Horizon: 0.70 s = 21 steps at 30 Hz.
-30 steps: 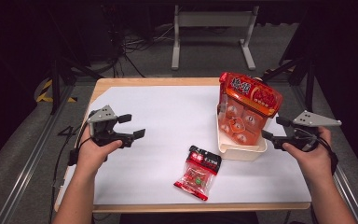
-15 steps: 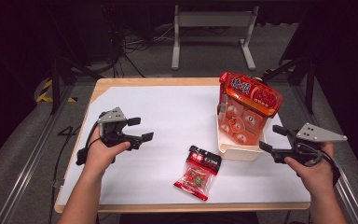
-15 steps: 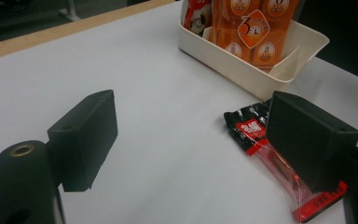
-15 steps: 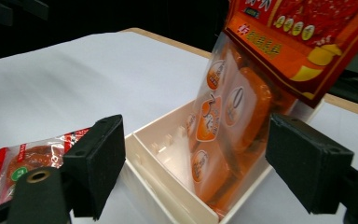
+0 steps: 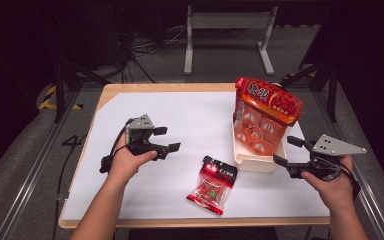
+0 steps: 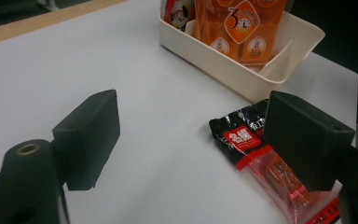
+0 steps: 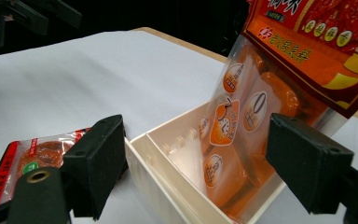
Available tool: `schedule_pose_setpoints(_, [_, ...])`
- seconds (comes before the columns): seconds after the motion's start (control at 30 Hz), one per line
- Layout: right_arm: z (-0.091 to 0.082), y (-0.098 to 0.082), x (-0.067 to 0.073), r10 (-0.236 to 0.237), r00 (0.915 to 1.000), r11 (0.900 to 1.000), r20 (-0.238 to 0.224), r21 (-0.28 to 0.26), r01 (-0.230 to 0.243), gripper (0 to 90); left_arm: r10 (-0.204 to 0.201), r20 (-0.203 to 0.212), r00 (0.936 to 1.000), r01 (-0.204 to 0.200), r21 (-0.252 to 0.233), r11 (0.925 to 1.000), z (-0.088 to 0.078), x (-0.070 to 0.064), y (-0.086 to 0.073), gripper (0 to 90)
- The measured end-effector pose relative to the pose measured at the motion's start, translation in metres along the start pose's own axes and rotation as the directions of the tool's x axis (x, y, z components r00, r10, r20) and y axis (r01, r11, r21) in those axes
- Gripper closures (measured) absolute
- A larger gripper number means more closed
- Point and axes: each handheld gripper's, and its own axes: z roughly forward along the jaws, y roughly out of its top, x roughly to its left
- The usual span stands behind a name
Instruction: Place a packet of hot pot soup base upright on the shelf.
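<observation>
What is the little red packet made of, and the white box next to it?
The small snack packet looks like thin plastic film: part is clear so the food shows through, and it glints under the light. The cream box seems to be hard, smooth plastic with thin straight walls and a dull sheen, though I can't be sure.

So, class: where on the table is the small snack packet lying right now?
In the high view the small snack packet lies flat on the white sheet near the front edge, between the two hands, just left of the cream tray.
</observation>
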Motion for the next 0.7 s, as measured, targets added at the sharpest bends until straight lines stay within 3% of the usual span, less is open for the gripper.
schedule_pose_setpoints(0.27, [0.004,0.001,0.005,-0.01,0.9996,1.0,-0.025,0.002,0.01,21.3,-0.005,0.045,0.999,0.005,0.008,1.0,0.029,-0.001,0.002,19.7])
schedule_pose_setpoints(0.37, [0.005,0.002,0.01,-0.018,0.998,1.0,-0.061,0.014,0.019,28.0,-0.004,0.059,0.9982,0.003,0.013,0.9999,0.038,-0.002,0.002,20.3])
schedule_pose_setpoints(0.7, [0.013,0.002,0.02,-0.021,0.9914,1.0,-0.129,0.02,0.024,36.5,-0.015,0.091,0.9957,0.015,-0.001,0.9999,0.059,-0.004,-0.002,24.2])
